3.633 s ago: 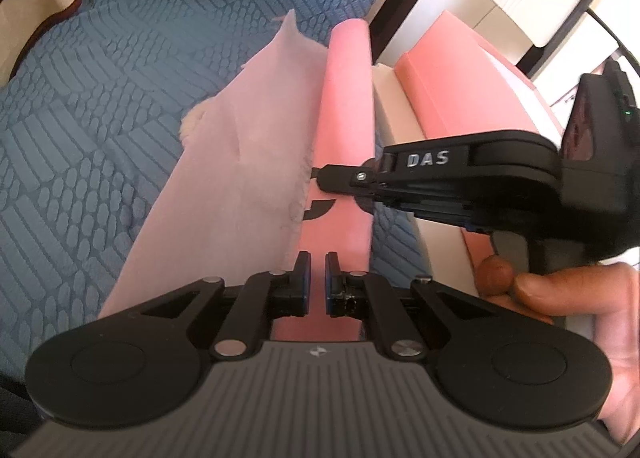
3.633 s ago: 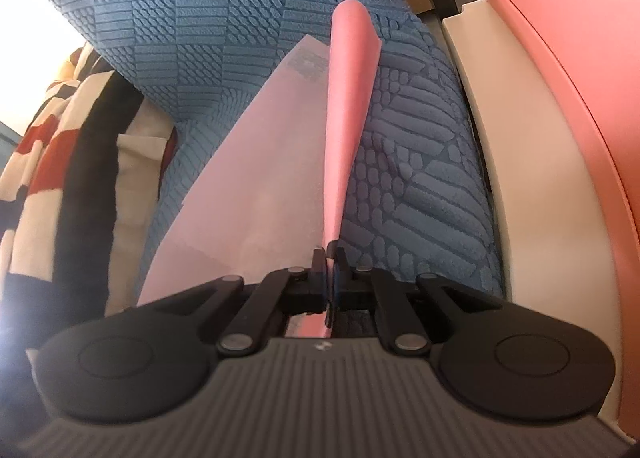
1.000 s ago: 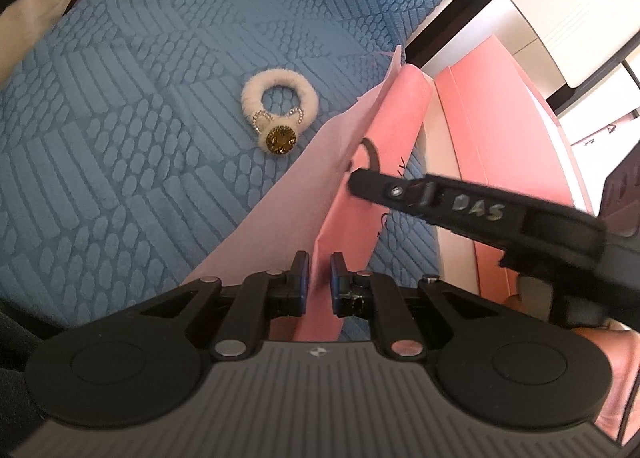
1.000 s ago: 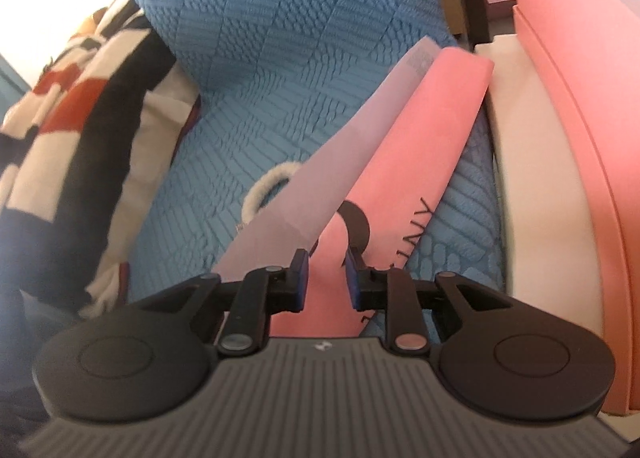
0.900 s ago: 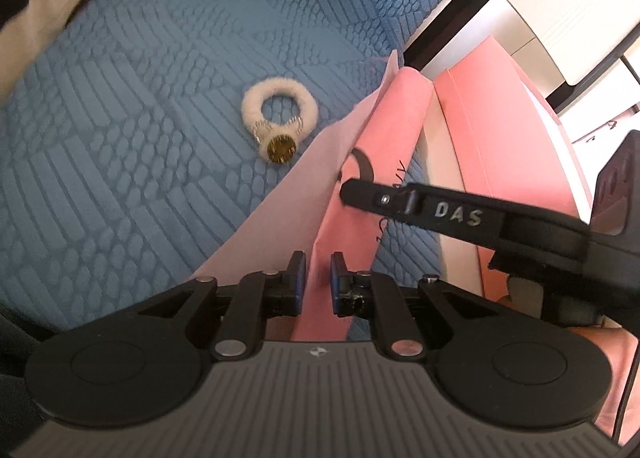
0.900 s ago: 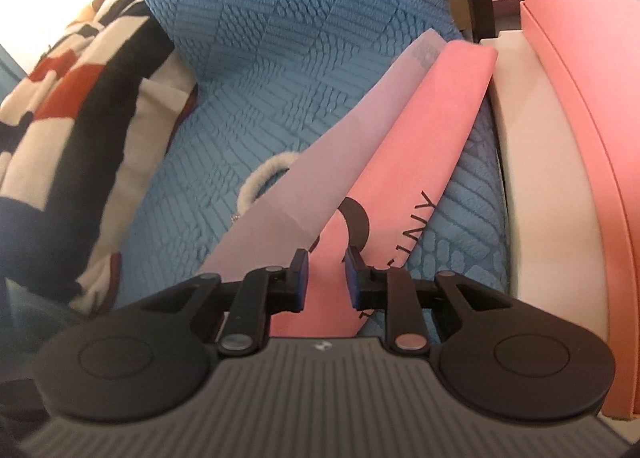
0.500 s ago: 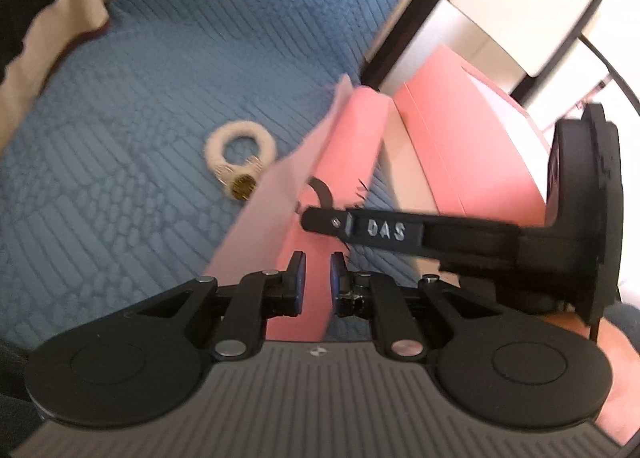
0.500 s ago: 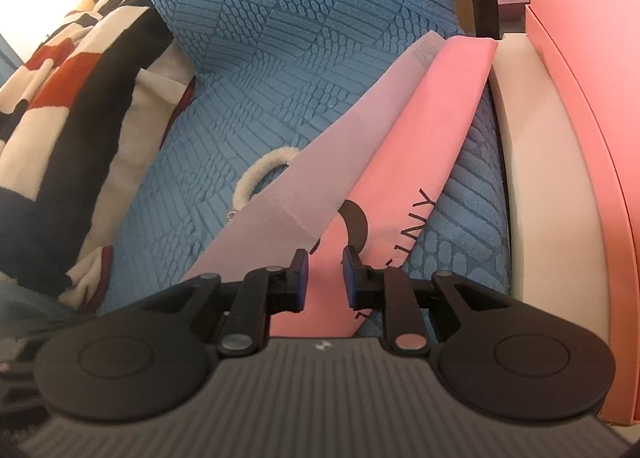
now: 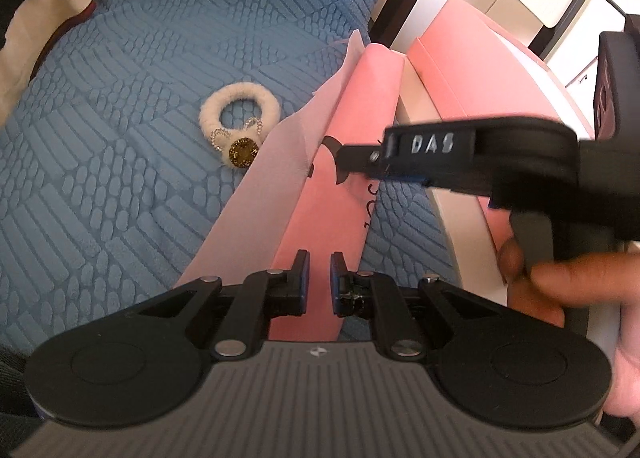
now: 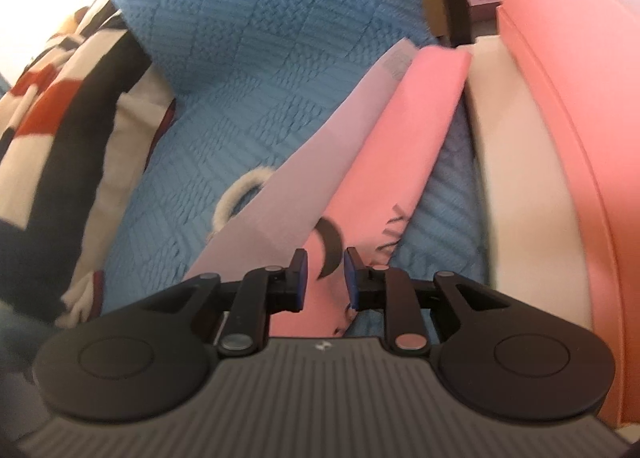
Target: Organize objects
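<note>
Right gripper (image 9: 340, 162) swung nearer pink bag (image 9: 352, 130); fingers parted slightly, just reopening. Left gripper (image 9: 318, 278) angled down, nearly closed, empty.

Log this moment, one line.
left gripper: open over pink bag; right gripper: jaws just opened further, bag between; hair tie: on blue cover

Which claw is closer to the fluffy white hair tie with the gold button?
Hard to call; probably the left. The left claw has the hair tie in open view up and left of it. From the right claw, it sits half hidden behind the pink sheet.
</note>
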